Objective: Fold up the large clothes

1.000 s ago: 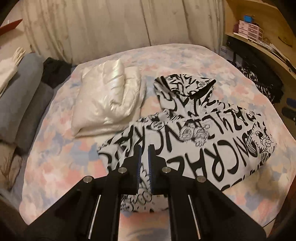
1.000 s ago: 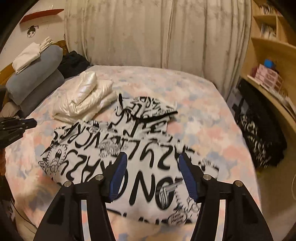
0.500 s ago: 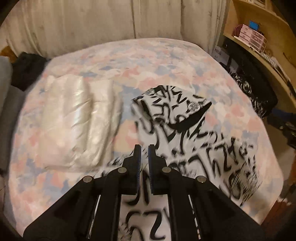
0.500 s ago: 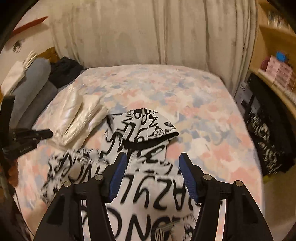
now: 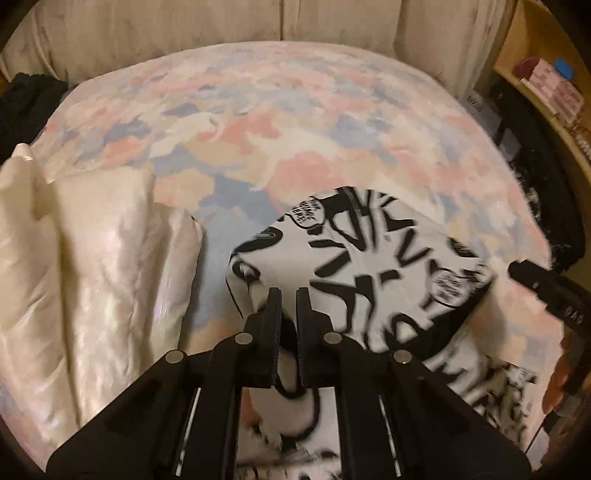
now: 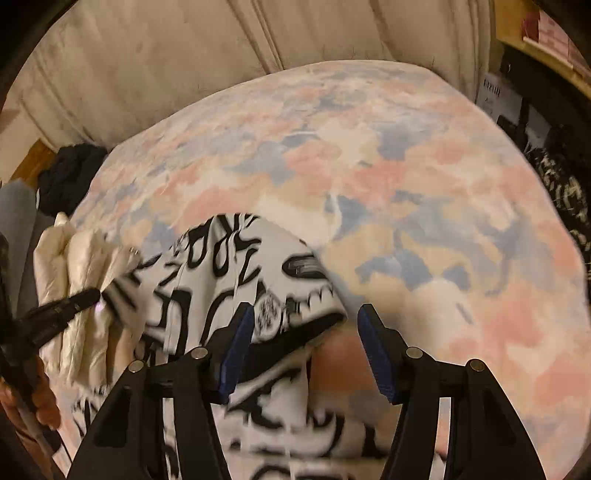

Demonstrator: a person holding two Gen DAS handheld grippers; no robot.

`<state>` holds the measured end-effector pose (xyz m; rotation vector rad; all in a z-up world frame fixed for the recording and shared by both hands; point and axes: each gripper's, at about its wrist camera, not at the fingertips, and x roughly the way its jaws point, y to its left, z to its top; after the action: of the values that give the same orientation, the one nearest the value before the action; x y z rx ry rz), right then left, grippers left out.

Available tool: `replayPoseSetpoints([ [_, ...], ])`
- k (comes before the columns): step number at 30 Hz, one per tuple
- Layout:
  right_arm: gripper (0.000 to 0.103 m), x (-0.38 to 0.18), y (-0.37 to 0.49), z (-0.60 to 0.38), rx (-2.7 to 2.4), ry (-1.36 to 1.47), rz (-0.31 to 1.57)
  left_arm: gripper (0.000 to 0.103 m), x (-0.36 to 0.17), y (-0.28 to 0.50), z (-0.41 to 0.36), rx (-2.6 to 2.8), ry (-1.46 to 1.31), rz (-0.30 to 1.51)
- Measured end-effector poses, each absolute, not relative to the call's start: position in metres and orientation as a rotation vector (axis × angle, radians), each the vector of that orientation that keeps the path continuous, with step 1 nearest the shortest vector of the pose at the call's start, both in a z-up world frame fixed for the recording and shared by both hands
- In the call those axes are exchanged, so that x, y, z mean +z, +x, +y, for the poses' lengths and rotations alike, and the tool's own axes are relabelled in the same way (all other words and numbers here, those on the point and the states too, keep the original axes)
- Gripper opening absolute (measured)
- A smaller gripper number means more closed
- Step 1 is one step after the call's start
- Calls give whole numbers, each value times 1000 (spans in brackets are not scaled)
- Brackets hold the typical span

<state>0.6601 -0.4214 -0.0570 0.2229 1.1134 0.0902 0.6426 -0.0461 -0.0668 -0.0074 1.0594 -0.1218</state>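
A white hoodie with black lettering (image 5: pixel 369 266) lies on the bed (image 5: pixel 295 122), its hood toward the far side. My left gripper (image 5: pixel 284 295) hovers over the hood's left part with its jaws shut and nothing pinched between them. My right gripper (image 6: pixel 304 314) stands open over the hood's right edge (image 6: pixel 295 325), where the dark lining shows below the gap between the blue pads (image 6: pixel 236 350). The hoodie (image 6: pixel 207 266) spreads left of it. Each view catches the other gripper at its edge: the right gripper (image 5: pixel 546 291) and the left gripper (image 6: pixel 70 306). The picture is blurred by motion.
A folded shiny white padded jacket (image 5: pixel 92 258) lies left of the hoodie, close to it. Curtains (image 5: pixel 258 29) hang behind the bed. A wooden shelf (image 5: pixel 546 85) and dark clothes (image 5: pixel 535 192) stand to the right. A black garment (image 5: pixel 26 99) lies at the far left.
Both grippers have swept forward and down, from the hoodie's body to its hood, which now fills the near view. The left stays shut and the right stays open.
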Motion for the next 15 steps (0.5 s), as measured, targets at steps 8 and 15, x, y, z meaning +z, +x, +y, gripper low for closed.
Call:
replayPoseSetpoints([
  [8, 59, -137, 707, -412, 112, 258, 1132, 6, -145, 656, -30, -129, 15, 1142],
  [15, 48, -187, 732, -404, 173, 364, 1190, 5, -175, 661, -11, -214, -136, 1149],
])
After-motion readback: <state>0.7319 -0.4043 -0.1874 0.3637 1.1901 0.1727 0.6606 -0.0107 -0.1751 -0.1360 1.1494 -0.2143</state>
